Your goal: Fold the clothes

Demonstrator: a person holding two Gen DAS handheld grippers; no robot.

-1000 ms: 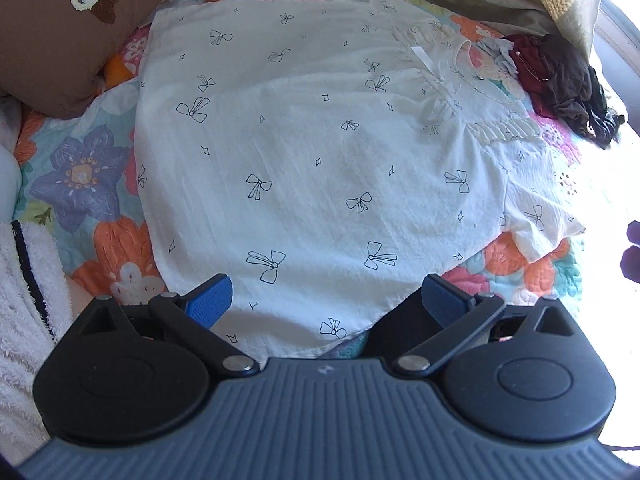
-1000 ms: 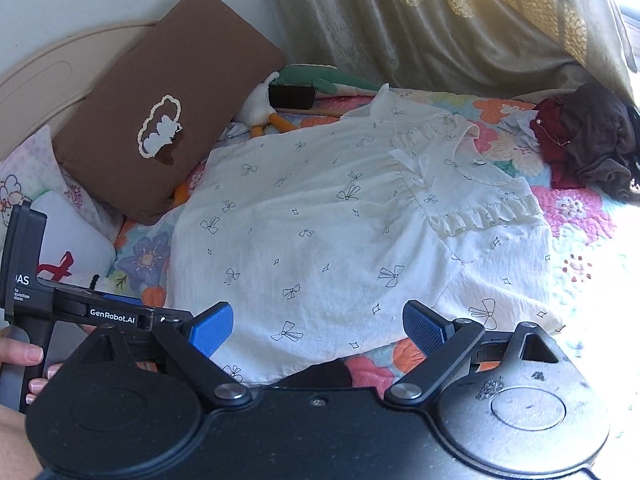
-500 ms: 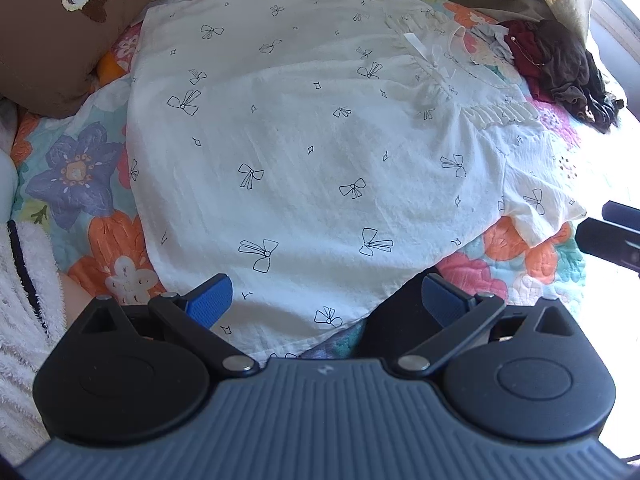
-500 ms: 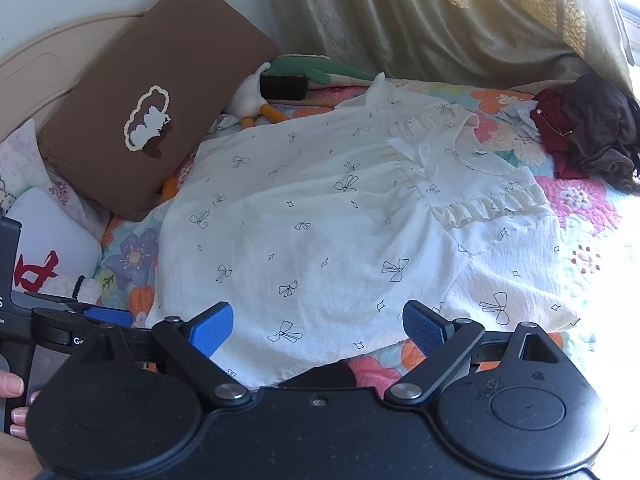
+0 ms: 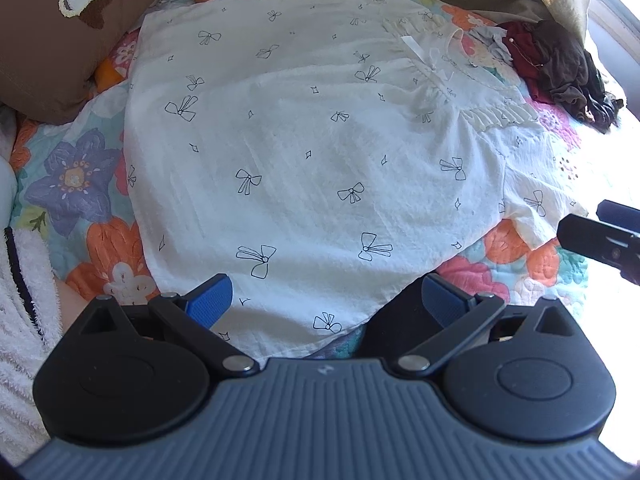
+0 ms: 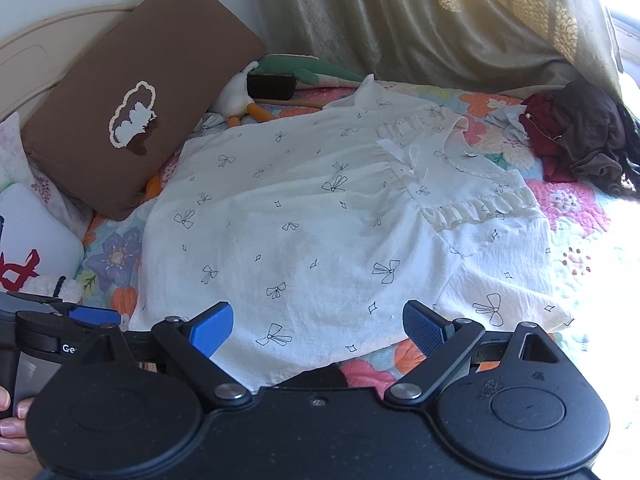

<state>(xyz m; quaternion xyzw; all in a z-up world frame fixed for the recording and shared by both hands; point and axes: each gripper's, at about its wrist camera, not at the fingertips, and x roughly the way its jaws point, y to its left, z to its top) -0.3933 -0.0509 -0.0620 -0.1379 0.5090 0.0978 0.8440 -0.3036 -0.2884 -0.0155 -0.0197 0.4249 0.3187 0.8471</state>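
A white dress [image 5: 320, 160] printed with small black bows is spread flat on a bed covered by a flowered quilt [image 5: 76, 184], its hem near and its ruffled neckline far to the right. The left gripper [image 5: 326, 300] is held low over the near hem, its blue-padded jaws released wide and grasping nothing. The right gripper [image 6: 318, 320] is likewise seen above the near edge of the dress, jaws spread apart and empty. A brown cushion [image 6: 132, 96] is propped at the far left beside a stuffed goose [image 6: 236, 96]. A heap of dark clothes [image 6: 580, 136] is piled at the far right, below a curtain [image 6: 440, 20].
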